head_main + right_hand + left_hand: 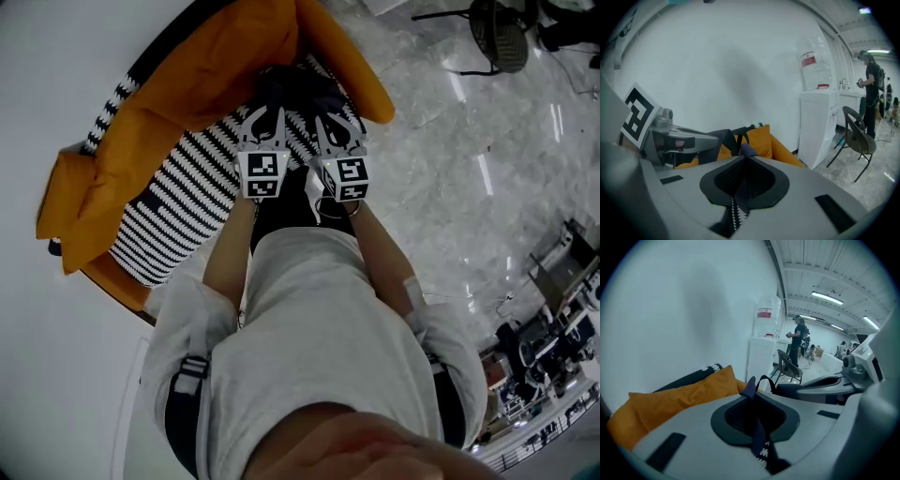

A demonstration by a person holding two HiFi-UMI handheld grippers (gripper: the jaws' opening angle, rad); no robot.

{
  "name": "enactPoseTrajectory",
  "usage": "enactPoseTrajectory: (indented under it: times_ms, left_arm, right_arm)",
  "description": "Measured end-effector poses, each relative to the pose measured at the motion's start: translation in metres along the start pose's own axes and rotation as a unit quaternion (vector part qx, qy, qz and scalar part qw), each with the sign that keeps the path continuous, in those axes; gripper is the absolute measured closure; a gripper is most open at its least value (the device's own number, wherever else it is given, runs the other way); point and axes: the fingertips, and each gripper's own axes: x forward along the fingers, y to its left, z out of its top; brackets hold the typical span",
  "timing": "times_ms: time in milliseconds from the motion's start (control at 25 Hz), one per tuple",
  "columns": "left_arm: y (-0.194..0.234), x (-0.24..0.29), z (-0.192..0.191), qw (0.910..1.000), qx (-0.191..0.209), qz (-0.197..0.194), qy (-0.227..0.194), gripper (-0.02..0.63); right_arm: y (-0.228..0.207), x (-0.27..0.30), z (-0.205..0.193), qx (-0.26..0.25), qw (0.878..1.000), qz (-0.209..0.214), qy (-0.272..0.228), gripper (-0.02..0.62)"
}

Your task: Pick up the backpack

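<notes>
A white wall and a marble floor are surrounding an orange sofa with a striped seat. The dark backpack is showing at the seat's far edge. The left gripper and the right gripper are standing side by side. The jaws of each are narrow and pinching one dark strap: the left strap and the right strap.

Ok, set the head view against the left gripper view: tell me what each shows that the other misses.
Only the head view: the wearer's grey shirt and the marker cube topping the left gripper. Only the left gripper view: a water dispenser, ceiling lights, a standing person, and the left gripper's jaws shut on a dark strap. Both: the right gripper, the orange cushion, the striped fabric and the dark backpack.
</notes>
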Motion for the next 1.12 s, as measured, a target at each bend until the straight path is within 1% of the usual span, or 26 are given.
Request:
enactPoseTrajectory:
  times_ms: [200, 480, 800, 1120]
  left_arm:
    - [-0.004, -0.019, -0.002, 0.9995, -0.018, 0.026, -0.008, 0.574]
    - [-0.021, -0.034, -0.005, 0.9971, -0.037, 0.065, -0.015, 0.574]
    - [-0.029, -0.052, 0.004, 0.9936, -0.045, 0.102, -0.02, 0.574]
    - [-0.039, -0.074, 0.006, 0.9878, -0.069, 0.137, -0.028, 0.574]
  right_arm:
    - [0.008, -0.01, -0.001, -0.01, 1.0, 0.022, -0.009, 0.543]
    - [0.006, -0.026, -0.006, -0.026, 0.998, 0.056, -0.016, 0.543]
    - [0.005, -0.037, 0.007, -0.05, 0.995, 0.09, -0.015, 0.543]
    - [0.011, -0.047, 0.015, -0.069, 0.989, 0.126, -0.018, 0.543]
